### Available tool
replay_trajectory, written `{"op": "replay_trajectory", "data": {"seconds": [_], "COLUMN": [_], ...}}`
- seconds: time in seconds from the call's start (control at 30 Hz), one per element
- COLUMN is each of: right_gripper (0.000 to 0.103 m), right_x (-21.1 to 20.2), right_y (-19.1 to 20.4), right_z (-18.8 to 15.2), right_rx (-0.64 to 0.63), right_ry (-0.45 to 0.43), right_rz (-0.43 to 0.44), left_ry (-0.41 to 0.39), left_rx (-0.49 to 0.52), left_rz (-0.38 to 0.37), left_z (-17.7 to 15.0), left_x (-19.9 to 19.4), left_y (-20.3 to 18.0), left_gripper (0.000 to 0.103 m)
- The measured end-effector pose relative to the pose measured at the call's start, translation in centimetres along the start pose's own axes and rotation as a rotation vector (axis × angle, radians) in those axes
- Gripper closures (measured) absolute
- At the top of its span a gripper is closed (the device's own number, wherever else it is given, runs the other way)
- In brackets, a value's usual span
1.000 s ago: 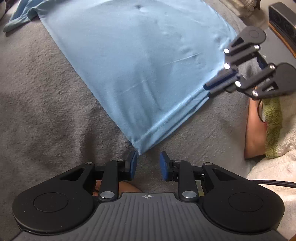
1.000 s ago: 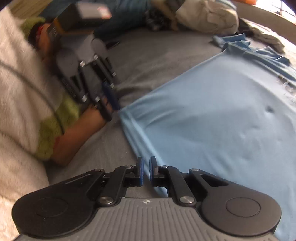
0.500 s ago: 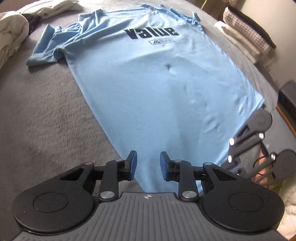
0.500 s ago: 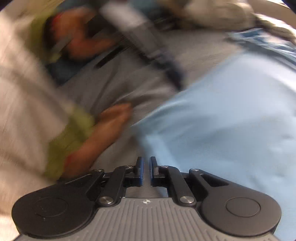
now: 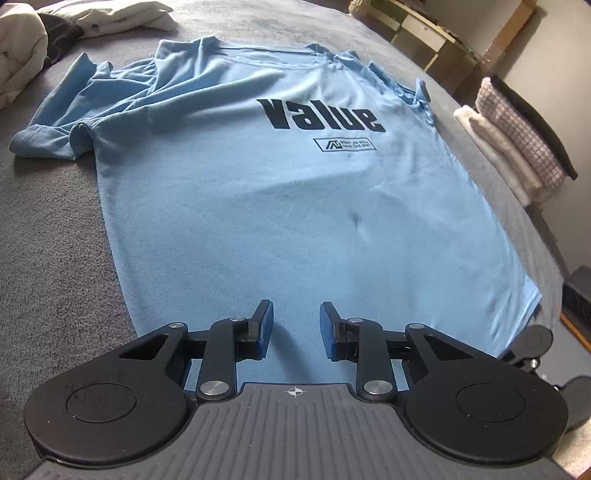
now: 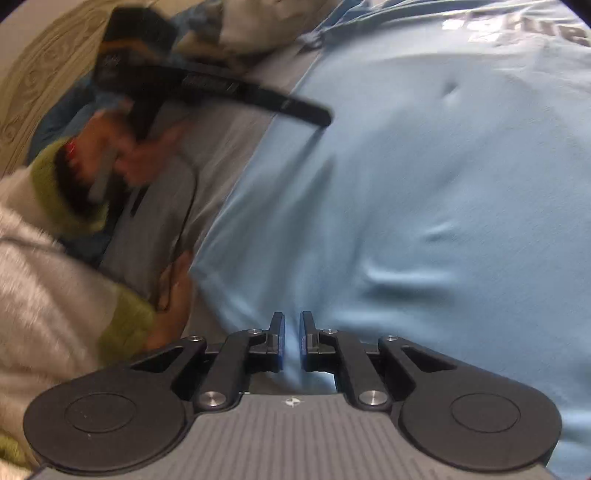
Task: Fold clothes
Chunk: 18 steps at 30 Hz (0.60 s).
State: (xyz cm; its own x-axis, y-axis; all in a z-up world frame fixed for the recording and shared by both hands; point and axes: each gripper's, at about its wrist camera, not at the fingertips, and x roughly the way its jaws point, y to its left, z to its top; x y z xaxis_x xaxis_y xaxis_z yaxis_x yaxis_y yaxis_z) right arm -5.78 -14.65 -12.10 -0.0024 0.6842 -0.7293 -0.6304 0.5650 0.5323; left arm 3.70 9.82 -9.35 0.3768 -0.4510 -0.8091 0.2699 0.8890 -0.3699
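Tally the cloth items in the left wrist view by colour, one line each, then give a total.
Light blue: 1, the T-shirt spread flat, print facing up
Cream or white: 2, the bundle and the folded cloth at the far left
Checked: 1, top of the folded stack at the right
White: 1, folded cloth under it
Total: 5

A light blue T-shirt (image 5: 295, 206) printed "value" lies spread flat, front up, its left sleeve rumpled.
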Motion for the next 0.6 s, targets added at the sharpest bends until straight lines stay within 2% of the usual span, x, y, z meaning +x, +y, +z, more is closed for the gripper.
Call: {"op": "replay_trajectory", "data": {"seconds": [0.07, 0.13, 0.27, 0.33, 0.43, 0.6], "right_gripper": [0.095, 0.095, 0.094, 0.094, 0.095, 0.095], "right_x": [-1.9, -5.1, -10.7, -11.4, -11.6, -15.6], "right_y": [-0.8, -4.7, -12.7, -15.3, -16.5, -16.5], "right_z": [1.1, 3.7, 6.1, 5.0, 1.5, -5.6], "right_rx": [-0.049, 0.051, 0.275, 0.348, 0.397, 0.604], "right_ry": [-0.038, -0.165, -0.396, -0.401, -0.399, -0.506], "right_rz": [-0.072, -0.184, -0.37, -0.401, -0.403, -0.454], "left_ry": [-0.013, -0.033, -0.081, -0.089, -0.105, -0.136], "left_rx": [-0.019, -0.049, -0.109, -0.133, -0.153, -0.188], "left_rz": [-0.003, -0.001, 0.001, 0.014, 0.009, 0.045], "left_z": [1.1, 2.5, 4.2, 4.3, 3.8, 3.1], "left_x": [0.4, 1.2, 2.6, 3.1, 3.0, 1.0], "left_y": [0.4, 0.6, 0.9, 1.4, 2.4, 4.7], "left_gripper": [0.074, 0.073, 0.071, 0.071, 0.071, 0.071]}}
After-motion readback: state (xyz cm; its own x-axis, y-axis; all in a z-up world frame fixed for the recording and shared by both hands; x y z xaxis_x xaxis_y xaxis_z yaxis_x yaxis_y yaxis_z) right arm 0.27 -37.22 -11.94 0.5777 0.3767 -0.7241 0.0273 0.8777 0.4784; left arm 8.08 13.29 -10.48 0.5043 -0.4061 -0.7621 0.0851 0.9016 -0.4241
